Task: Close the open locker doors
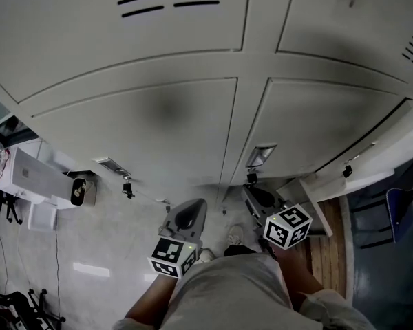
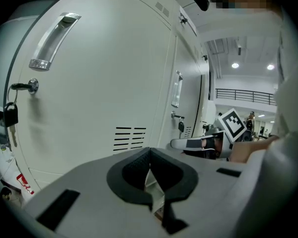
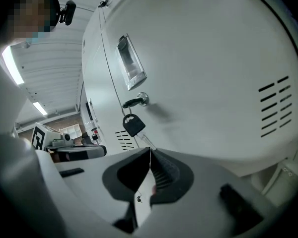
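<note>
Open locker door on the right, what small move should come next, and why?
Probably move the right gripper rightward to the open door and push it shut. The door stands ajar beside that gripper, untouched, and the gripper's jaws are together and empty.

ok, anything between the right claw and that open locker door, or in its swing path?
Nothing visible. In the head view the open locker door juts out just to the right of the right claw, with nothing between them. It is dark behind the door, so I can't fully check its swing path.
</note>
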